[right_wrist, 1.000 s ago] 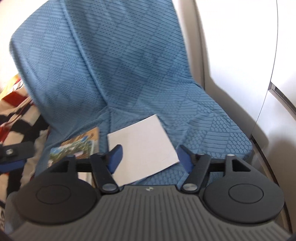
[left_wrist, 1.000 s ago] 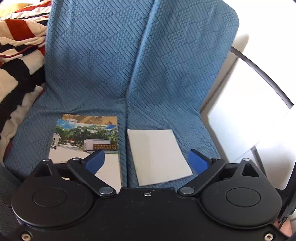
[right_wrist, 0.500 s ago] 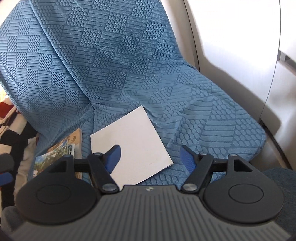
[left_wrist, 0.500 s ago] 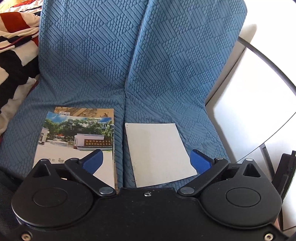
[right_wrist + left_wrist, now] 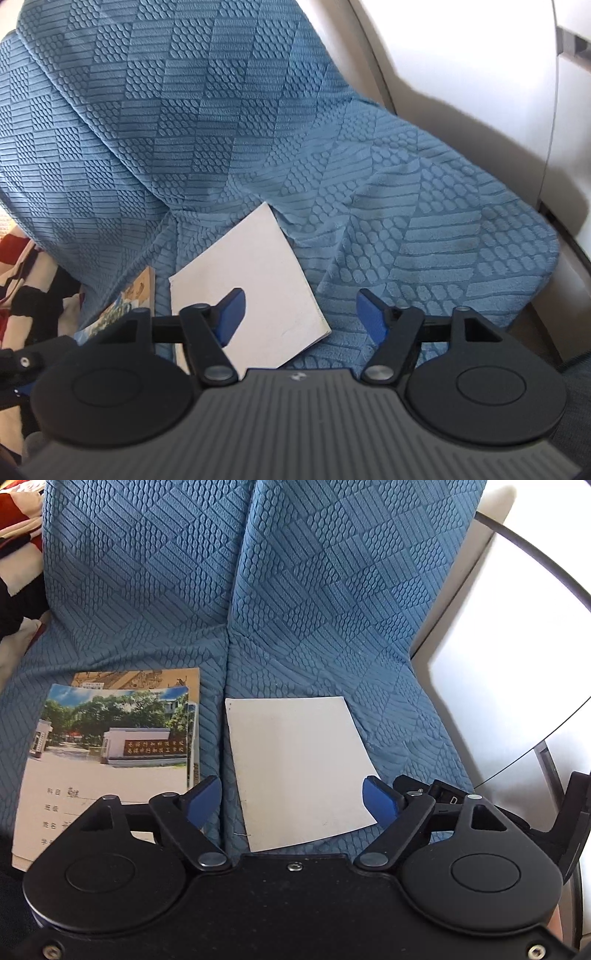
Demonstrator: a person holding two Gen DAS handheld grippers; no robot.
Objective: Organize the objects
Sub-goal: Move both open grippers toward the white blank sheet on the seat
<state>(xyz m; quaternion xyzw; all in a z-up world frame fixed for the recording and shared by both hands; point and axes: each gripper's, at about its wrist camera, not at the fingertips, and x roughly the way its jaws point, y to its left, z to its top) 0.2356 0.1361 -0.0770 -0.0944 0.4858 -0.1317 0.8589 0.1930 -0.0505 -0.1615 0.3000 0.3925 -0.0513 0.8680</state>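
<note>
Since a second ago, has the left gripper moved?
Yes. The left gripper moved forward toward the blue textured seat cover; the plain white booklet looms larger.

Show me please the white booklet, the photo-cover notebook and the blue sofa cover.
white booklet [image 5: 299, 768], left wrist view, middle of its cover.
photo-cover notebook [image 5: 110, 738], left wrist view, on the printed photo.
blue sofa cover [image 5: 229, 122], right wrist view, backrest part.
</note>
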